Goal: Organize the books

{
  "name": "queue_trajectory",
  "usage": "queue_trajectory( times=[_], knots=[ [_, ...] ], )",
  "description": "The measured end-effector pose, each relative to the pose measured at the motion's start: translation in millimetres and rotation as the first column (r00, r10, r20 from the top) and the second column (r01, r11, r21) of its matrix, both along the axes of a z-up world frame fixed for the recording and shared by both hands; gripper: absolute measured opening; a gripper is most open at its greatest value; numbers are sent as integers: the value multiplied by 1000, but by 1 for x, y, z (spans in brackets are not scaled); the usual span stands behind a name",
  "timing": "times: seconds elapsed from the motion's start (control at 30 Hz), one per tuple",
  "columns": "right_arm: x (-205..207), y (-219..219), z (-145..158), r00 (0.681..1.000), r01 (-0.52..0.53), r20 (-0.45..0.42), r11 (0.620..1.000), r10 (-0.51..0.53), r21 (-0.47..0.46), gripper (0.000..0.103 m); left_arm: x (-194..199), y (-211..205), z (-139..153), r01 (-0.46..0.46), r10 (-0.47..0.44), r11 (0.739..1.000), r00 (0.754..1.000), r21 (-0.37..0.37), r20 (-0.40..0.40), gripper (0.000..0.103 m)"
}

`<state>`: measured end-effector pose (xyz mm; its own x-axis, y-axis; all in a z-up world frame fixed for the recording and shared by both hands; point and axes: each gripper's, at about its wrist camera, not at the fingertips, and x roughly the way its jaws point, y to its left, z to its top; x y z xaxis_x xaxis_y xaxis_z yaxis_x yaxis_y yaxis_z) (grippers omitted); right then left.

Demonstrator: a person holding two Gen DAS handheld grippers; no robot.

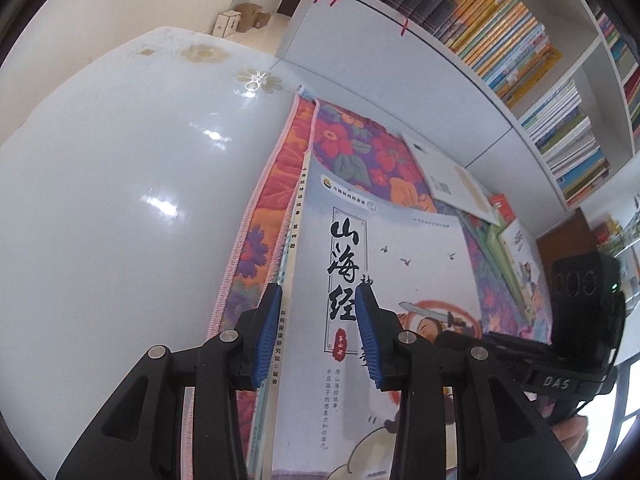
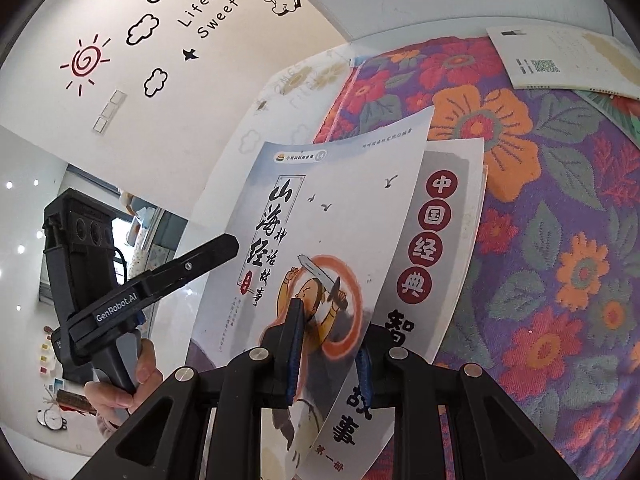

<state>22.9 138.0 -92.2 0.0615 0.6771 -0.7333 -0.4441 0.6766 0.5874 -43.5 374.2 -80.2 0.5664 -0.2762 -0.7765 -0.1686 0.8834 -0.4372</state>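
A thin book with black brush lettering and a sword-swinging figure [image 1: 400,248] [image 2: 320,208] tops a small stack over the floral cloth [image 1: 360,148]. My left gripper [image 1: 318,290] straddles the stack's spine edge, one blue pad against the spines and the other on the cover. Its black finger [image 2: 224,244] shows at the book's left edge in the right wrist view. My right gripper [image 2: 328,328] is shut on the top book's near edge, one finger on the cover and one under it. The cover bows upward. Below it lies a grey book with red circles [image 2: 440,220].
A white booklet [image 1: 452,184] [image 2: 560,60] and a few coloured books [image 1: 516,248] lie further back on the cloth. A white bookshelf [image 1: 500,40] packed with books stands behind. Glossy white tabletop [image 1: 120,200] spreads to the left. A hand [image 2: 120,380] holds the left gripper's handle.
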Motion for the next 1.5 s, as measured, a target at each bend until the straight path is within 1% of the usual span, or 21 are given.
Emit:
queue_trajectory(
  times=[0.1,0.3,0.4,0.53,0.67,0.77,0.83,0.9,0.97,1.03,1.2,1.3,1.5],
  knots=[
    [0,-1,1,1000,1,3,1000,-1,-5,24,3,-1,-4,-3,3,1000,1000,16,-8,35],
    [-2,-3,3,1000,10,14,1000,-10,-22,24,3,-4,-4,1,-1,1000,1000,21,-12,36],
    [-3,-3,6,1000,18,19,999,-17,-34,24,4,-8,-5,11,-10,999,1000,45,-19,36],
    [-7,0,9,998,14,57,997,-10,-71,24,6,-8,-9,-2,4,999,999,51,-34,37],
    [-8,2,11,998,11,64,994,-4,-107,26,6,-11,-8,-10,13,997,999,71,-39,37],
    [-11,1,16,993,40,121,982,-18,-185,28,3,-15,0,-27,29,994,999,102,-21,37],
    [-10,-5,17,990,70,135,975,-42,-210,28,1,-18,6,-28,30,991,999,131,-14,37],
    [-8,-11,16,991,77,118,976,-54,-203,28,0,-21,12,-32,34,988,999,153,-7,37],
    [-7,-16,16,992,87,112,975,-65,-205,28,-1,-22,16,-32,32,989,1000,144,2,37],
    [-7,-22,17,992,91,108,973,-69,-214,31,-2,-23,22,-42,40,989,999,141,14,38],
    [-6,-42,16,994,105,45,981,-99,-165,32,-6,-31,32,-47,43,988,999,145,29,38],
    [-6,-55,18,991,131,44,979,-125,-156,32,-7,-41,38,-33,28,988,999,148,36,38],
    [-7,-87,19,988,155,10,979,-155,-132,32,0,-73,49,5,-13,988,999,155,45,39]
  ],
)
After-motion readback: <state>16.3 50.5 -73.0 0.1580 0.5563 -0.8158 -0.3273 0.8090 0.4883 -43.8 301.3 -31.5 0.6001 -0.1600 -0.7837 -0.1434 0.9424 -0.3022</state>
